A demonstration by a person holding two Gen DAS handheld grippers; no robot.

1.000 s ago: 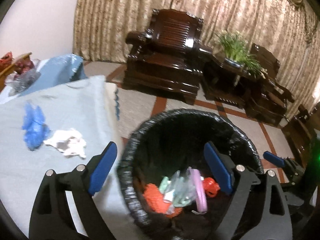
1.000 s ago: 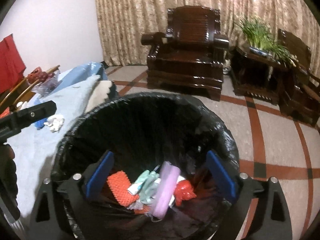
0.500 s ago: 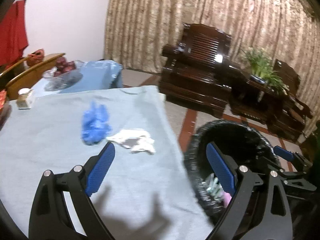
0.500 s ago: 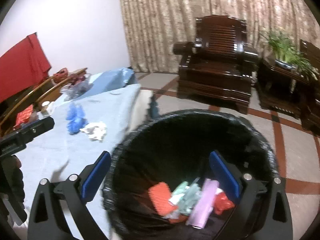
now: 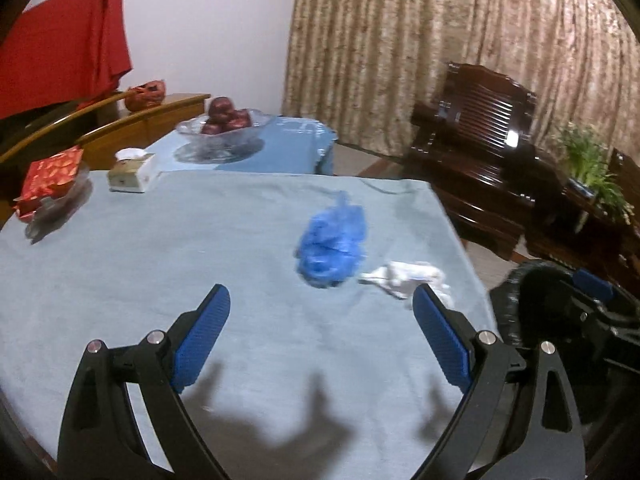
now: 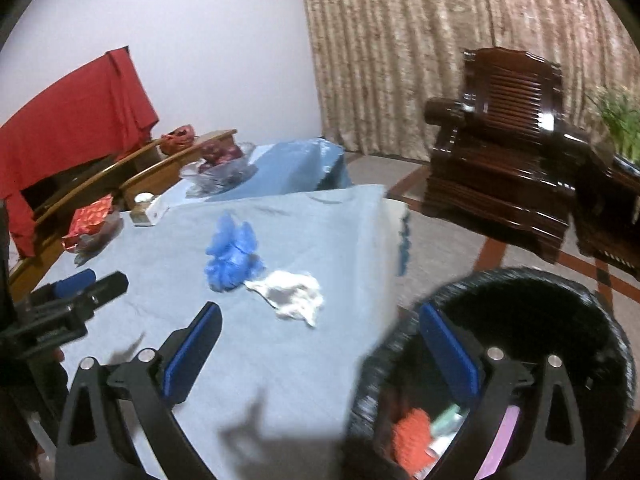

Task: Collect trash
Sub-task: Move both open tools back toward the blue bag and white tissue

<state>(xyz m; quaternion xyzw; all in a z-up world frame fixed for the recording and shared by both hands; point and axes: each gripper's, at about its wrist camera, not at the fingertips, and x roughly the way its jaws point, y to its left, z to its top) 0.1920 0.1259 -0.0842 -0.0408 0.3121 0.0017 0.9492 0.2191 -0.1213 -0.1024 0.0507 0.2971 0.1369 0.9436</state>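
Note:
A crumpled blue plastic bag [image 5: 333,246] [image 6: 233,254] and a crumpled white tissue [image 5: 408,278] [image 6: 290,292] lie side by side on the light blue tablecloth [image 5: 168,264] [image 6: 280,360], near its right edge. My left gripper [image 5: 320,332] hovers open over the cloth, short of both, with nothing between its fingers. My right gripper [image 6: 316,344] is open too, straddling the table edge and the black-lined trash bin [image 6: 532,292] [image 5: 516,304]. Orange, green and pink scraps [image 6: 416,436] lie in the bin.
At the table's far side stand a glass bowl of dark red fruit [image 5: 226,126], a tissue box [image 5: 130,170] and a red packet [image 5: 50,178]. Dark wooden armchairs [image 5: 476,136] and a potted plant [image 5: 596,168] stand beyond the bin, before a curtain.
Both grippers have swung left from over the bin toward the table. The blue bag and white tissue now sit ahead of the left gripper; the bin has slid to the right.

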